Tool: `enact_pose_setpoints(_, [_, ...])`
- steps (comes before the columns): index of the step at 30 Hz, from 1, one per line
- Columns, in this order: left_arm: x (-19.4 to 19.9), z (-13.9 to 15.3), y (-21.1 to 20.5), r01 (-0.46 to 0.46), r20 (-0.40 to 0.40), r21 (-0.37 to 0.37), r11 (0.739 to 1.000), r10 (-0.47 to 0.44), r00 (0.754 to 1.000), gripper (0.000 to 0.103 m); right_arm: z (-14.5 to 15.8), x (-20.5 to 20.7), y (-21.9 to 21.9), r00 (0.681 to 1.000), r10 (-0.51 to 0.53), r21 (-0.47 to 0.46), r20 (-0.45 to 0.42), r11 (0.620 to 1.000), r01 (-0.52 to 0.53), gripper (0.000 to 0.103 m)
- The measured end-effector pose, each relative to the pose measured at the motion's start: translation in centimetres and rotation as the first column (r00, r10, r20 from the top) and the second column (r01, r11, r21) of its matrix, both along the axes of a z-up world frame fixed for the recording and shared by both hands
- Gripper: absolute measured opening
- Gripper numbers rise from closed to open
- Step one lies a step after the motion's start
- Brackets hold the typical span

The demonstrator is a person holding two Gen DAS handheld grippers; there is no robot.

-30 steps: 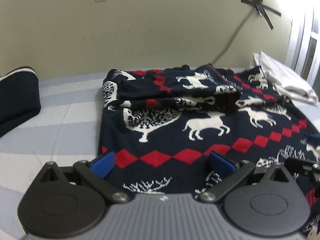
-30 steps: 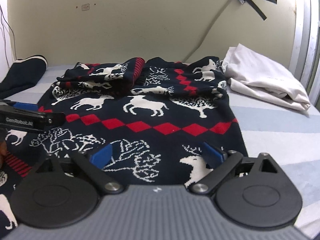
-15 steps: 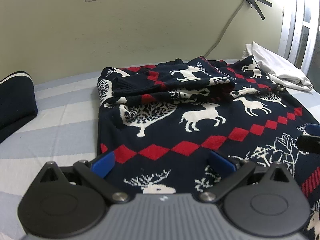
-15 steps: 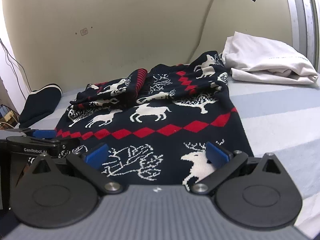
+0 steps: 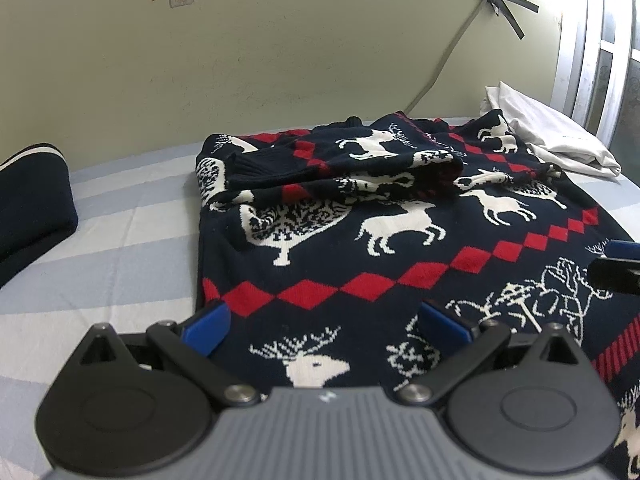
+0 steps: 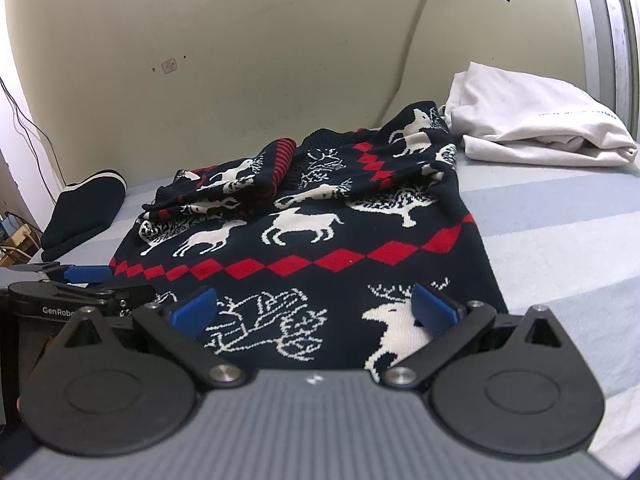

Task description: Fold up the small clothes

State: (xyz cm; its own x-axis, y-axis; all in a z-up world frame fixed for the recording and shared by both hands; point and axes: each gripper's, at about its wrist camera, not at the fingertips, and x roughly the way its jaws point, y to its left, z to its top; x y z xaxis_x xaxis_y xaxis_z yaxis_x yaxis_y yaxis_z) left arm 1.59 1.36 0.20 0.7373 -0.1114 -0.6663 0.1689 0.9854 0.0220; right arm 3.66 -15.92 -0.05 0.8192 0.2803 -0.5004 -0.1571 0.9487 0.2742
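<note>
Over the sweater's hem, both hand-held grippers, left and right, hover spread wide.

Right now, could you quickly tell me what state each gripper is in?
Left gripper: open, holding nothing, above the near hem of the reindeer sweater.
Right gripper: open, holding nothing, also over the sweater's near edge.

Sweater: navy knit, white reindeer and tree motifs, one band of red diamonds, red stripes on a cuff. Sheet: pale blue and white broad stripes. Far right garment: white. Far left garment: navy, white edge stripe. Gripper pads: blue. Wall: cream.
</note>
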Motion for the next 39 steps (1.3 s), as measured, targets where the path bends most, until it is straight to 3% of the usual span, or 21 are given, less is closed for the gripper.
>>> enact_pose_setpoints(10, [0.1, 0.0, 0.0, -0.001, -0.002, 0.001, 1.0, 0.001, 1.0, 0.103, 0.1, -0.2, 0.3, 1.0, 0.011, -0.034, -0.007, 0.999, -0.011, 0.103])
enact_pose_setpoints(16, [0.0, 0.0, -0.1, -0.002, -0.002, 0.002, 1.0, 0.002, 1.0, 0.103, 0.2, -1.4, 0.4, 0.999, -0.05, -0.122, 0.007, 0.991, 0.051, 0.1])
enact_pose_setpoints(17, [0.0, 0.0, -0.1, -0.003, -0.002, 0.002, 1.0, 0.003, 1.0, 0.103, 0.2, -1.7, 0.1, 0.998, -0.066, -0.121, 0.011, 0.99, 0.067, 0.096])
enact_pose_setpoints(21, [0.1, 0.0, -0.1, -0.002, -0.001, 0.002, 1.0, 0.002, 1.0, 0.103, 0.1, -2.5, -0.8, 0.989, -0.146, -0.155, 0.032, 0.977, 0.149, 0.054])
enact_pose_setpoints(25, [0.0, 0.0, -0.1, -0.002, -0.002, 0.003, 1.0, 0.002, 1.0, 0.103, 0.1, -2.7, -2.1, 0.977, -0.212, -0.116, 0.031, 0.97, 0.214, 0.037])
enact_pose_setpoints(33, [0.0, 0.0, -0.1, -0.002, 0.003, 0.006, 1.0, 0.002, 1.0, 0.103, 0.3, -2.9, -1.4, 0.976, -0.213, -0.13, 0.054, 0.967, 0.218, 0.039])
enact_pose_setpoints(39, [0.0, 0.0, -0.1, -0.003, 0.003, 0.008, 1.0, 0.003, 1.0, 0.103, 1.1, -2.9, 0.1, 0.983, -0.157, -0.16, 0.093, 0.972, 0.17, 0.04])
